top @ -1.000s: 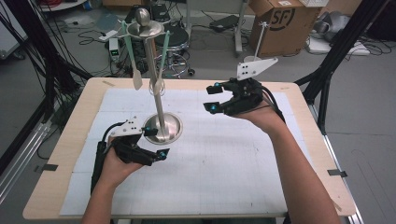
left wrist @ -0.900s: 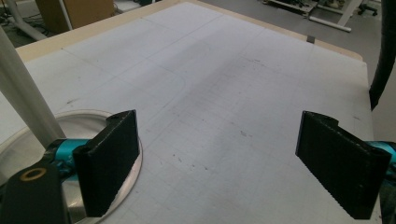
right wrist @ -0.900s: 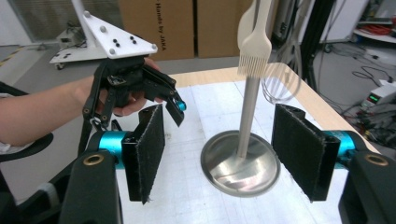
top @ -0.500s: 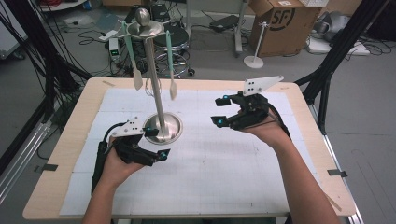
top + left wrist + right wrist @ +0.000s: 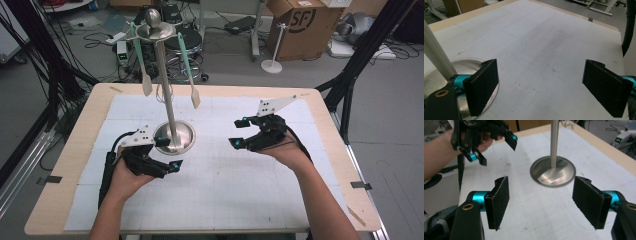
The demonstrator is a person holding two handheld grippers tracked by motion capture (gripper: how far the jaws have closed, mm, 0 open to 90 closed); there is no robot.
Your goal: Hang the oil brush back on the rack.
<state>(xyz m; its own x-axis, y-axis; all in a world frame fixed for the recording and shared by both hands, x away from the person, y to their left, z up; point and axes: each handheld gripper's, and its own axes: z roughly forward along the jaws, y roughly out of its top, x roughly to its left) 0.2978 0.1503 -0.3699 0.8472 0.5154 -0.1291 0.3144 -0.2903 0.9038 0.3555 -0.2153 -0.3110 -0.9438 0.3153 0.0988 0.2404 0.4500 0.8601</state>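
Observation:
A metal stand with a round base and a tall pole stands on the white mat at the left centre. Two teal-handled spatulas hang from its top disc, one at the left and one at the right. My left gripper lies open just in front of the base, and the base shows beside its left jaw. My right gripper is open and empty to the right of the stand, facing the base. Its view also catches the left gripper.
A white gridded mat covers the wooden table. Behind the table, on the floor, are a stool, cables, a cardboard box and a small white stand. Black frame legs rise at the right.
My right gripper has drawn back from the stand, moving right and toward the person. The right-hand spatula has swung slightly. My left gripper has stayed in place.

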